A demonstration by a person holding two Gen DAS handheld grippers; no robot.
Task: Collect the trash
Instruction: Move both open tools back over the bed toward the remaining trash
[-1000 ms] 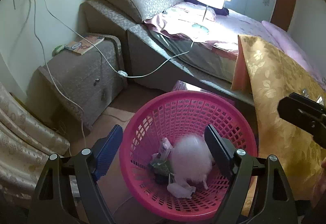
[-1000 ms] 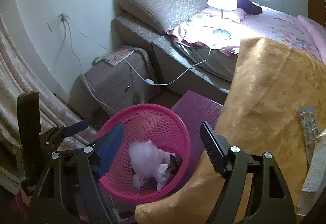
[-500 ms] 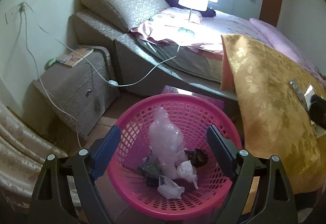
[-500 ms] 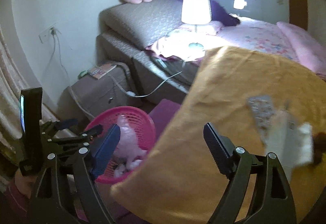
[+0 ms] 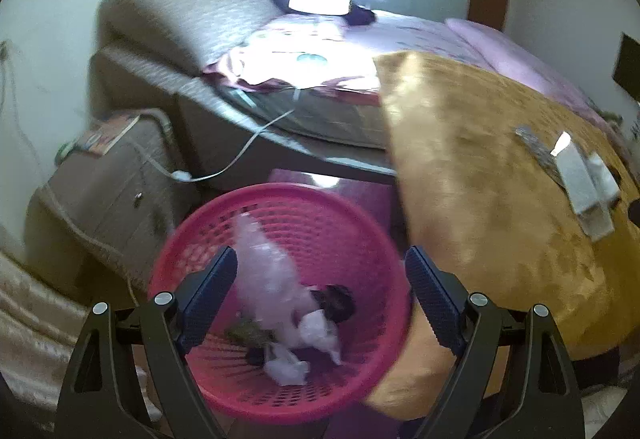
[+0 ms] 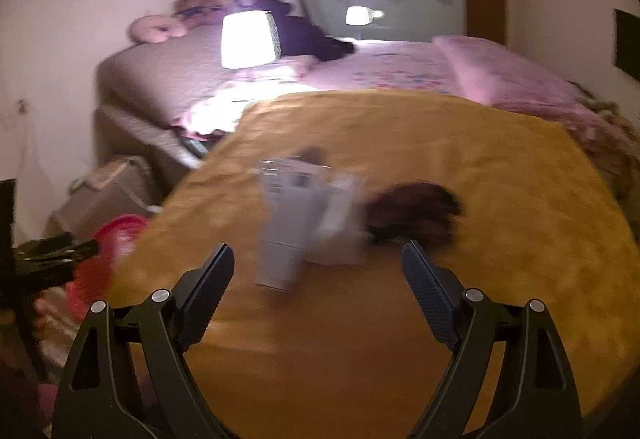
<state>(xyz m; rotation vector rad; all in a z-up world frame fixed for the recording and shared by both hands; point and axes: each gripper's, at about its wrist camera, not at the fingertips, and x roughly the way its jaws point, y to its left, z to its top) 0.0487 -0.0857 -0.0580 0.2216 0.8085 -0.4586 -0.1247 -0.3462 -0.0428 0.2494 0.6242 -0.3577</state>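
Now, line by line:
Right jaws: the right gripper [image 6: 318,263] has its jaws wide apart with nothing between them; they have just been opening.
Left jaws: the left gripper [image 5: 320,279] likewise has its jaws apart and empty, having just opened a little, and hangs above the pink basket [image 5: 360,231].
Just ahead of the right jaws: a white tube-like packet [image 6: 286,231], a crumpled white piece [image 6: 340,223] touching it and a dark scrap [image 6: 412,211] just beside that, all blurred, on the yellow blanket [image 6: 440,339] near its middle.
Same pile, left view: it lies near the blanket's far right edge [image 5: 580,175], with a foil strip [image 5: 536,151] alongside.
Basket contents: a pale plastic bag [image 5: 272,271] and small paper scraps [image 5: 288,365] already inside.
What changed: a second ago the right gripper looked at the basket; it has swung across to the blanket.
Meaning: the drop seems done, and the blanket pile looks like the next pickup.
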